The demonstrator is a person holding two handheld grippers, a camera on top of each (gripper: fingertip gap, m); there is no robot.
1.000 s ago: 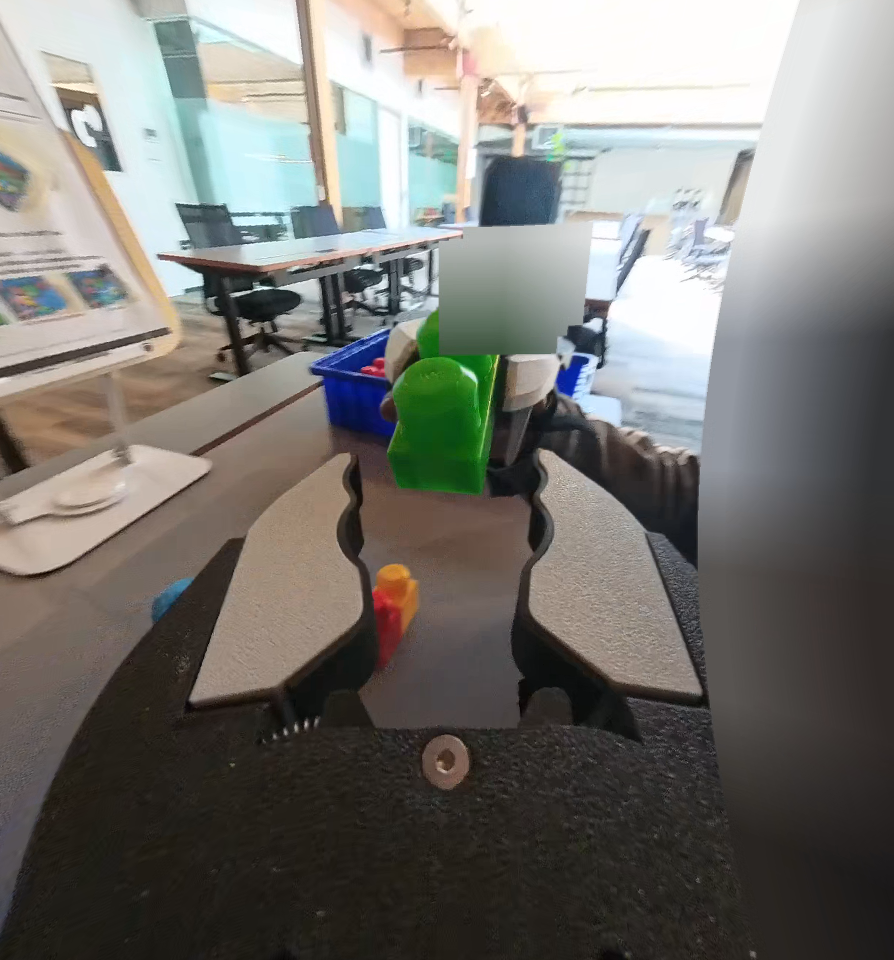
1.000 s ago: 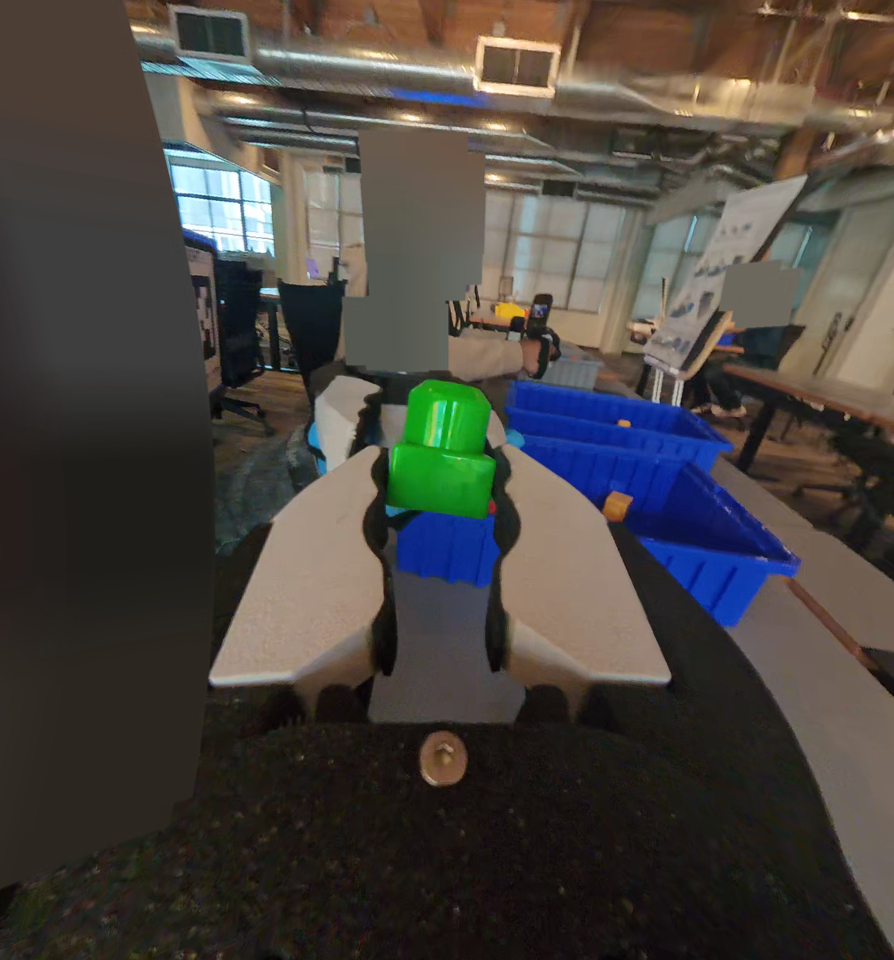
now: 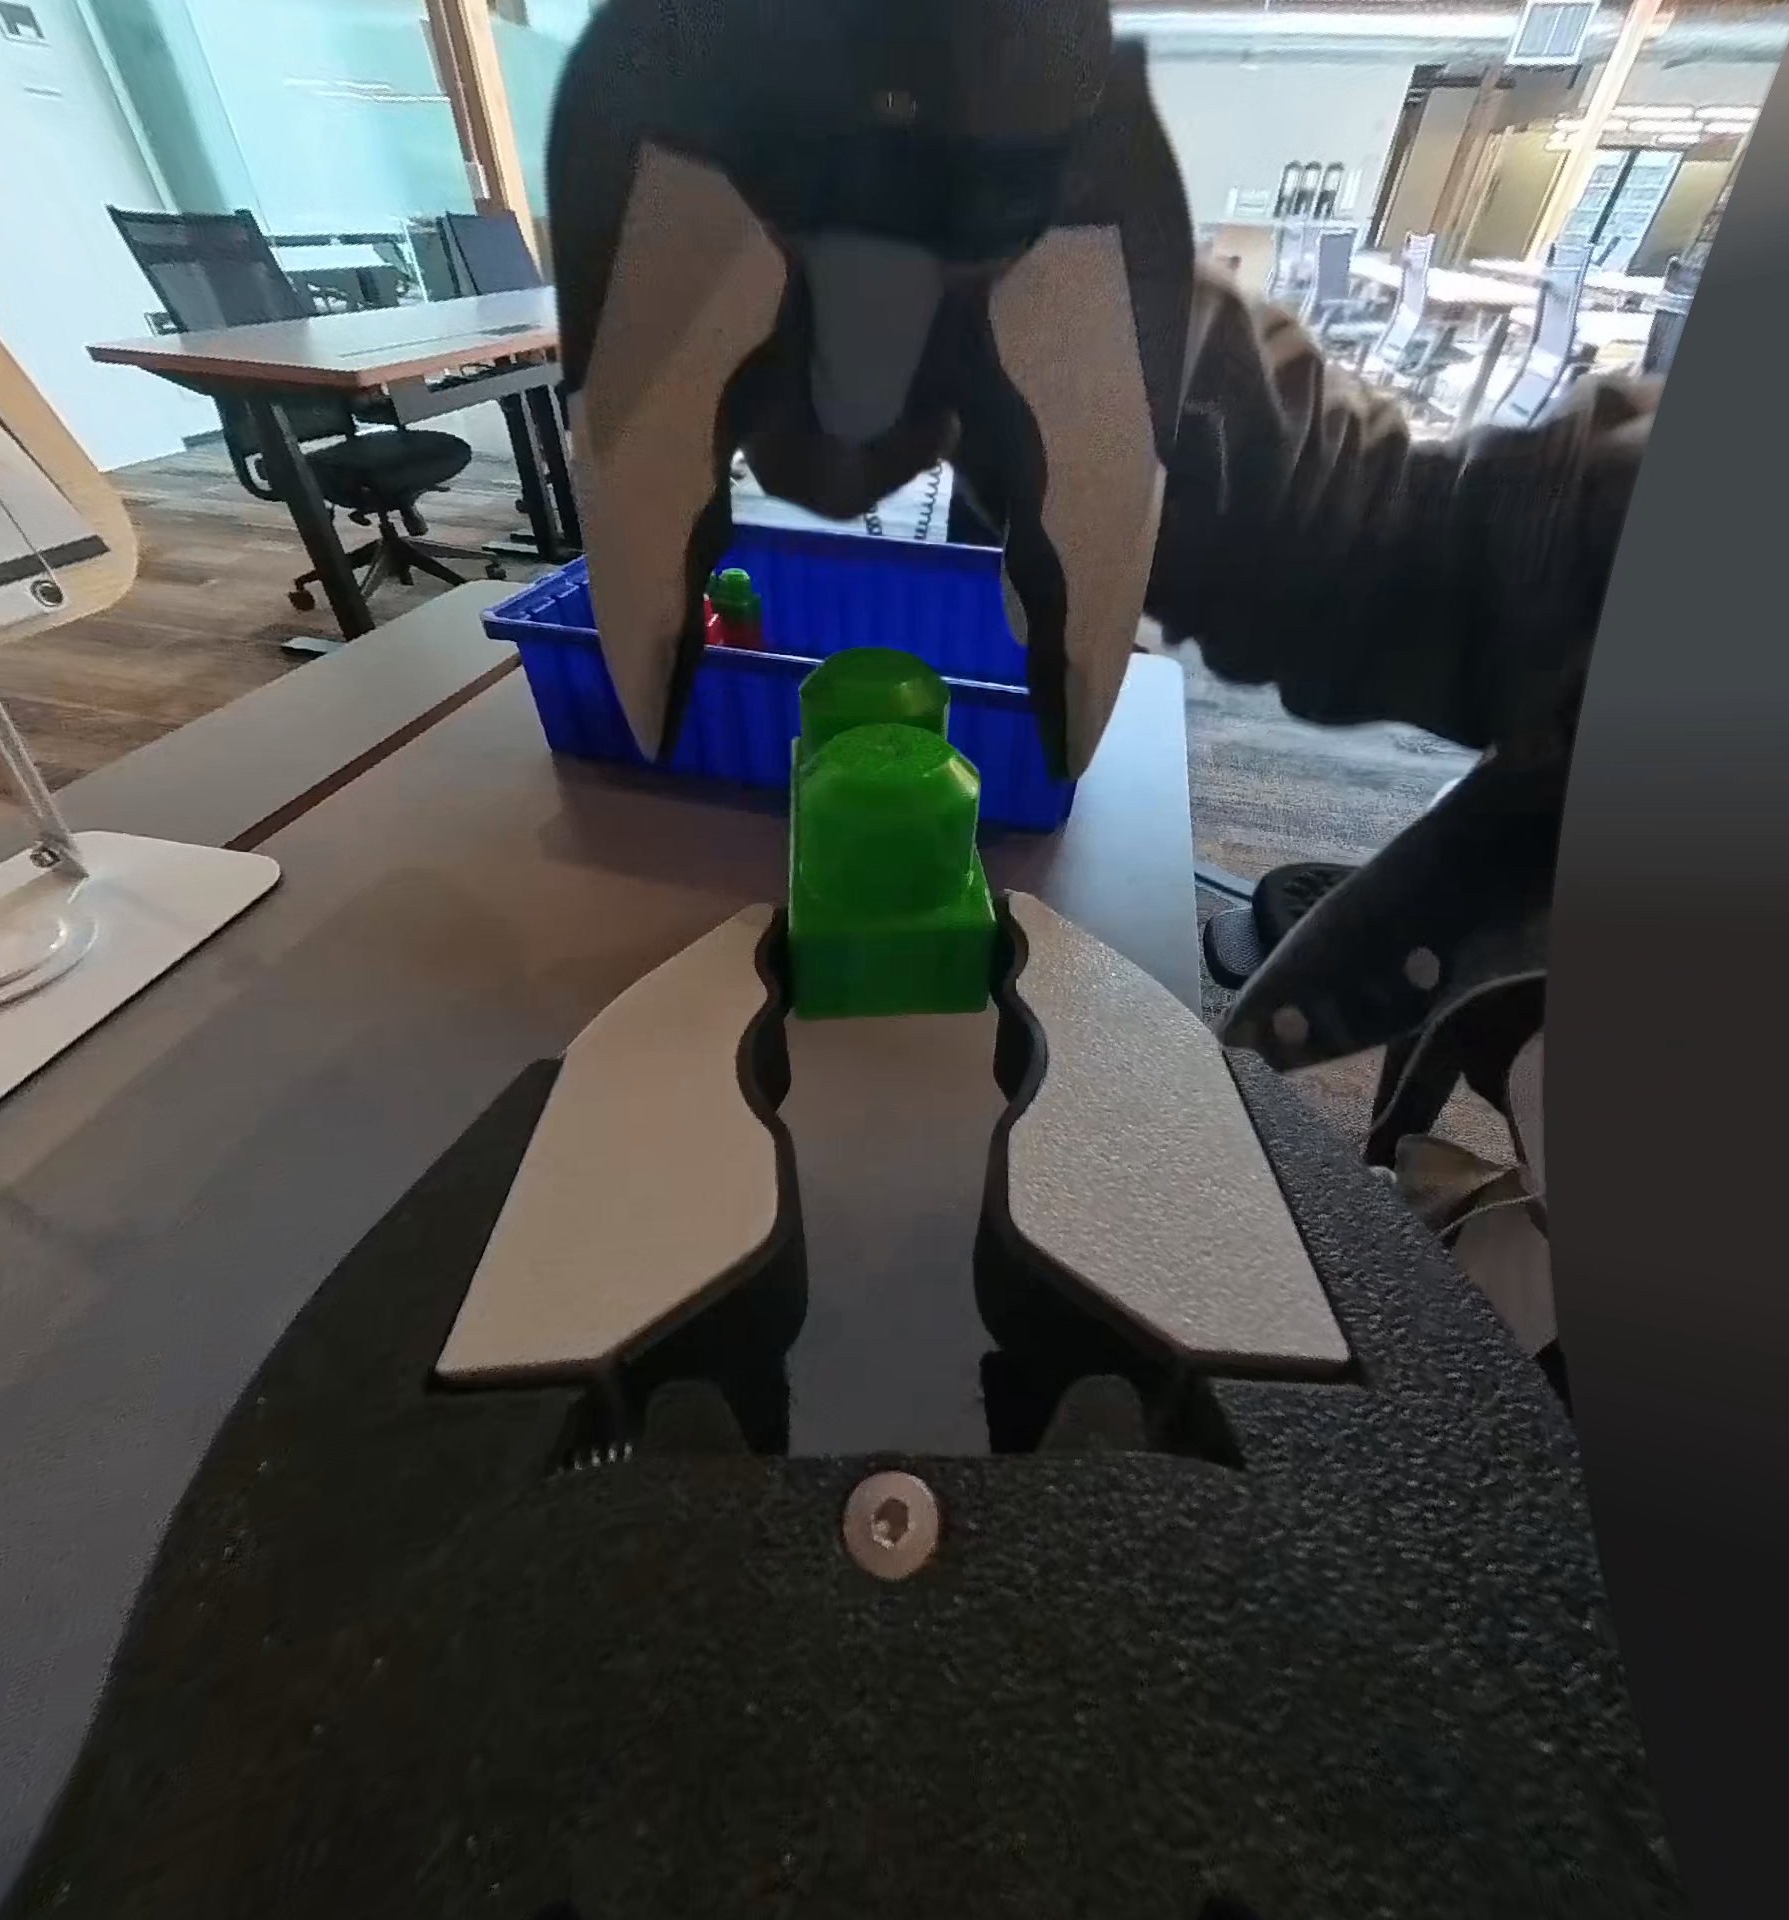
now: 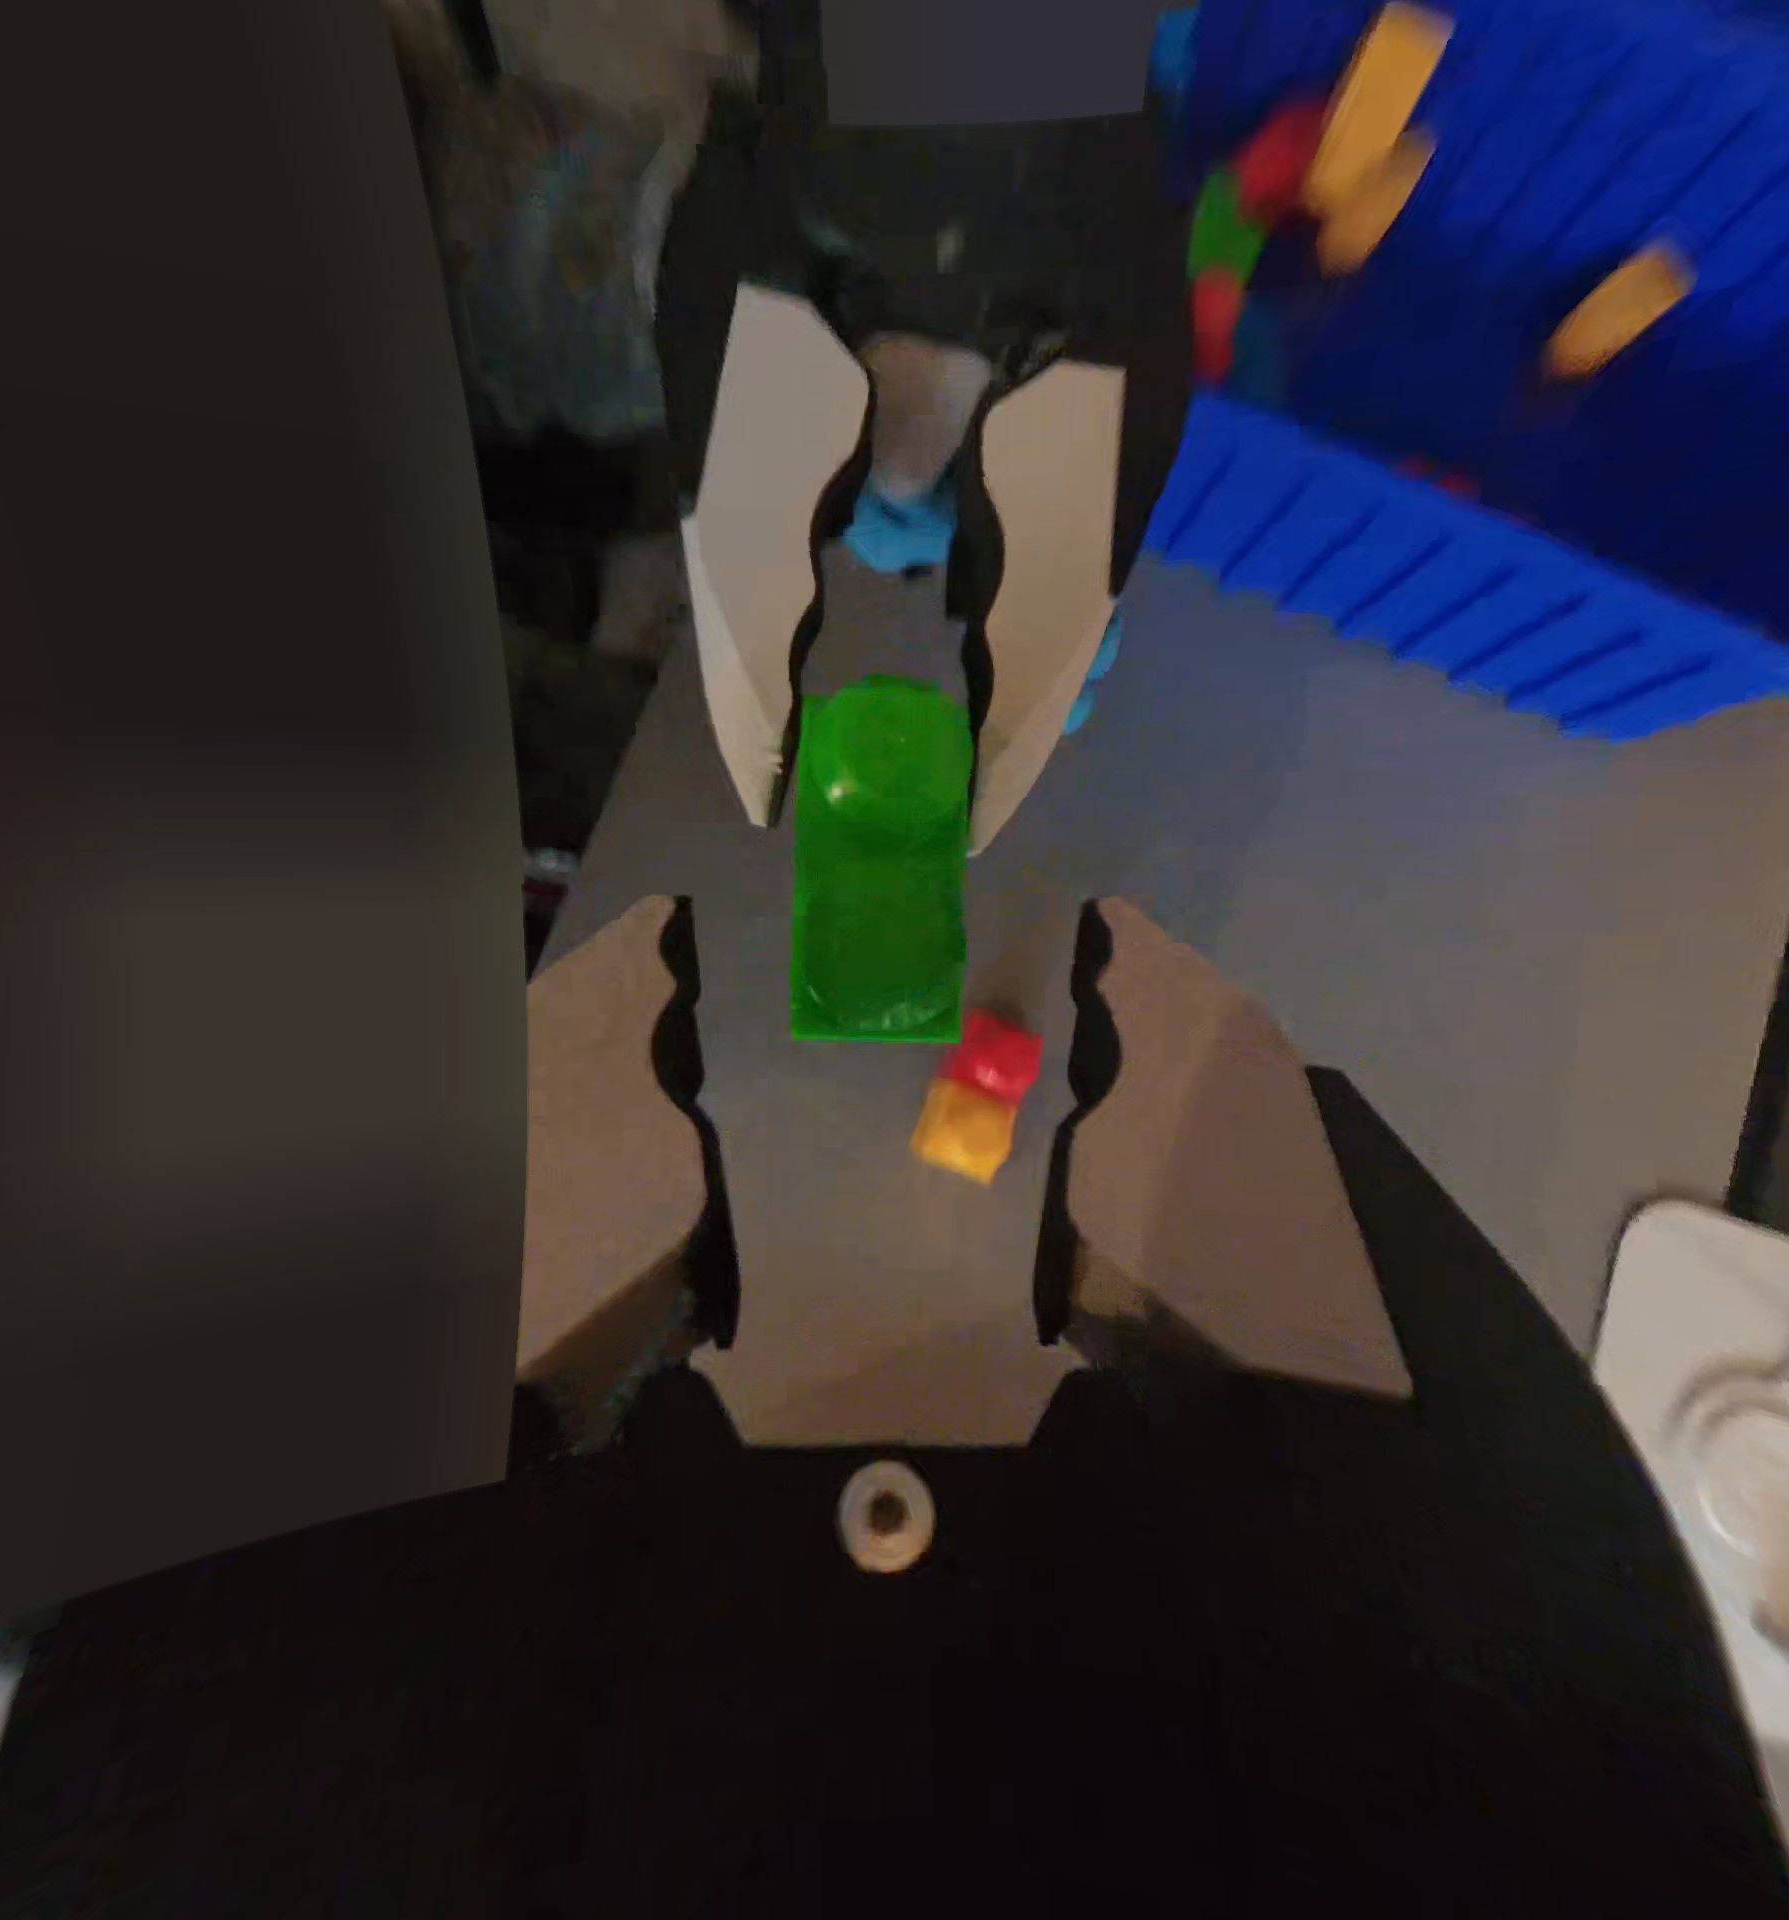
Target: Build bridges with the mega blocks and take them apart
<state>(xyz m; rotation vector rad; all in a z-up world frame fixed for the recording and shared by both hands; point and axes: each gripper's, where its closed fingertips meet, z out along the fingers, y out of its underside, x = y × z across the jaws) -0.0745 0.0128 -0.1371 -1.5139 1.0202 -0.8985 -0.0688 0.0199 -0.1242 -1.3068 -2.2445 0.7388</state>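
Note:
A green two-stud mega block (image 3: 885, 862) is clamped at its near end between my left gripper's (image 3: 890, 914) fingers, held level above the dark table (image 3: 402, 987). My right gripper (image 3: 859, 758) hangs over the block's far end, open, fingers pointing down and apart from it. In the right wrist view I look down: my right gripper (image 4: 882, 914) is open and empty above the green block (image 4: 874, 935), and the left gripper (image 4: 874, 831) grips its far end. A small red-and-yellow block pair (image 4: 978, 1101) lies on the table beside it.
A blue bin (image 3: 869, 717) with loose blocks stands at the table's far edge; it also shows in the right wrist view (image 4: 1492, 520). A light blue block (image 4: 895, 530) lies under the left gripper. A white sign-stand base (image 3: 90, 935) sits left. A person's dark sleeve (image 3: 1337, 499) reaches in from the right.
The green block has passed from my right gripper to my left. The left has shut on it; the right has opened, risen and tipped to look down.

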